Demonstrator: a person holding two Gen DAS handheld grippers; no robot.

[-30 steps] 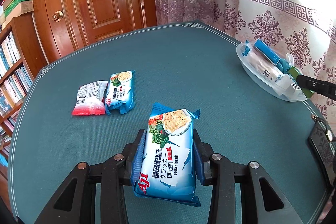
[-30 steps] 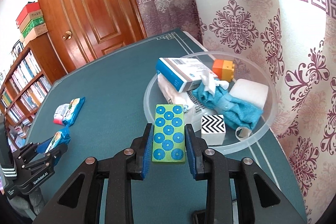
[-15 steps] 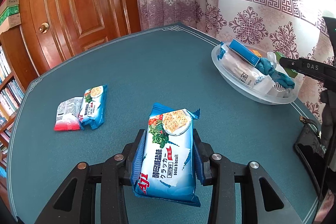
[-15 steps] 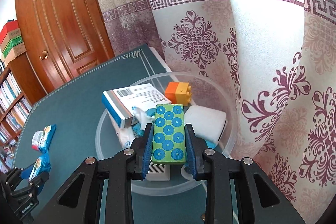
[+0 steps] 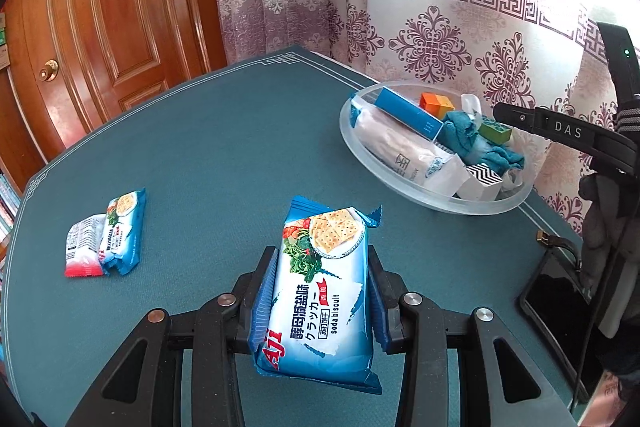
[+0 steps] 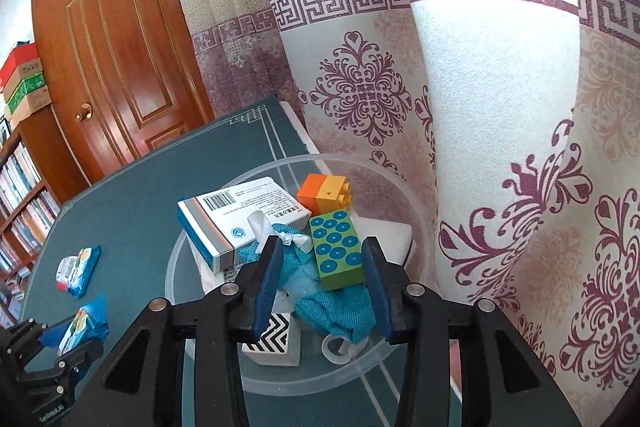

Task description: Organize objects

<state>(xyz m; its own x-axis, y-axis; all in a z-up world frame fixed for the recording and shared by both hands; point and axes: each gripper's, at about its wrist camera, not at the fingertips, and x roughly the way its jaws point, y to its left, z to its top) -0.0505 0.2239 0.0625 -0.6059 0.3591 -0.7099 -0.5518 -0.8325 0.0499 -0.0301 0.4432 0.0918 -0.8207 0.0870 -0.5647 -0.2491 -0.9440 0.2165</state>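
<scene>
My left gripper [image 5: 320,271] is shut on a blue soda biscuit pack [image 5: 322,291], held above the green table [image 5: 224,155]. My right gripper [image 6: 322,259] is open over the clear plastic bowl [image 6: 384,175]. A green block with blue dots [image 6: 336,251] lies loose between its fingers, resting on a teal cloth [image 6: 332,307] in the bowl. The bowl [image 5: 360,151] also holds a blue-and-white box [image 6: 236,215], an orange-yellow block [image 6: 324,193], a zigzag-patterned cube [image 6: 272,341] and a white pad [image 6: 394,239]. The left gripper with its pack shows in the right wrist view [image 6: 76,331].
Two more snack packs, one blue [image 5: 122,231] and one red-and-white [image 5: 82,245], lie together at the table's left. A patterned curtain [image 6: 480,147] hangs close behind the bowl. A wooden door [image 5: 120,19] and bookshelves [image 6: 20,195] stand beyond. A black device [image 5: 556,299] lies at the table's right edge.
My right gripper carried the green block over the bowl, then opened and let it go onto the cloth. My left gripper, holding the biscuit pack, swung toward the bowl.
</scene>
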